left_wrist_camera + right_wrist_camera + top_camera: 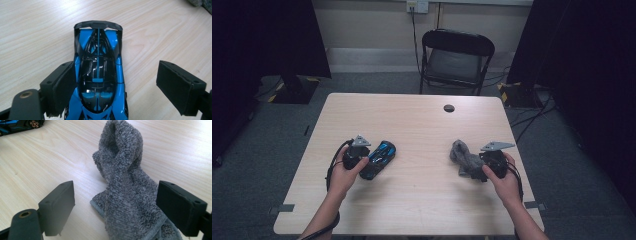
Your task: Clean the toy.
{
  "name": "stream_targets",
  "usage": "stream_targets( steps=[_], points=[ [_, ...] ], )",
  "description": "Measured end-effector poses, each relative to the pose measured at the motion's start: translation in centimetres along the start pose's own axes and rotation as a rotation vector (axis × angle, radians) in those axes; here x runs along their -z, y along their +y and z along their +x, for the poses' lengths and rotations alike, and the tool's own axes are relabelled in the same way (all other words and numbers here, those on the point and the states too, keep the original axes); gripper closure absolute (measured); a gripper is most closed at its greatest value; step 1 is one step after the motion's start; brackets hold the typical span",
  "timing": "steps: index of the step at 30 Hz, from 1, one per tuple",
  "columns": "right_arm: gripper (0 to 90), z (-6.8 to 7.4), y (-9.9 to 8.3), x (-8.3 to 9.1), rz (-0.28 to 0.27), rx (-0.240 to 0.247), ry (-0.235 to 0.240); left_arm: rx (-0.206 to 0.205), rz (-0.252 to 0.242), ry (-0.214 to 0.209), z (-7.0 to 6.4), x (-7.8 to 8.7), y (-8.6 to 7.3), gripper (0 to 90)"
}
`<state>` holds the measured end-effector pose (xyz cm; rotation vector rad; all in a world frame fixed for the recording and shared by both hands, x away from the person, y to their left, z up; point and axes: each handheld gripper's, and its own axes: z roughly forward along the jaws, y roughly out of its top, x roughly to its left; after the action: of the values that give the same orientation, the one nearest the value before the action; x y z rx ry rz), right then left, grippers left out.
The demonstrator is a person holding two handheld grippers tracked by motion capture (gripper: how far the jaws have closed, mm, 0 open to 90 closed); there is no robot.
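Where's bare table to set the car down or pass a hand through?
Free: the table beyond the blue toy car and grey towel, up to the round hole; also the strip between them. Crowded at each gripper.

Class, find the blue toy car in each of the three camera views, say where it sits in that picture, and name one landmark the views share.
High view: the blue toy car lies left of centre, beside the left claw.
Left gripper view: it sits at centre bottom, between open jaws, close against the left-hand one.
Right gripper view: its edge is in the top left corner.
Shared landmark: the grey towel, also the light wooden table.
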<state>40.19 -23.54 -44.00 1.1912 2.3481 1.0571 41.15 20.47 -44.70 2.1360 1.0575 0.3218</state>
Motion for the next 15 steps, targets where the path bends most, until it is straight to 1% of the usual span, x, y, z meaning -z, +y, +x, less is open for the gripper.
stream_targets(
  steps=[3,8,9,12,15],
  points=[
    [14.9,-0.04,-0.14,0.06,-0.001,-0.002,0.007,-0.009,-0.001,0.000,-0.23,0.11,-0.03,16.1],
    [14.8,-0.02,-0.28,0.43,-0.009,-0.009,0.020,-0.023,-0.002,-0.013,-0.55,0.22,-0.39,16.1],
    [14.8,-0.02,-0.33,0.47,-0.011,-0.009,0.023,-0.016,0.002,-0.017,-0.62,0.24,-0.51,16.1],
    [14.8,-0.01,-0.58,0.59,-0.004,0.000,0.023,-0.018,0.007,-0.024,-0.67,0.33,-0.74,16.1],
    [14.8,0.00,-0.95,0.68,-0.005,-0.005,0.037,-0.018,0.000,-0.028,-0.71,0.50,-0.94,16.1]
  ],
)
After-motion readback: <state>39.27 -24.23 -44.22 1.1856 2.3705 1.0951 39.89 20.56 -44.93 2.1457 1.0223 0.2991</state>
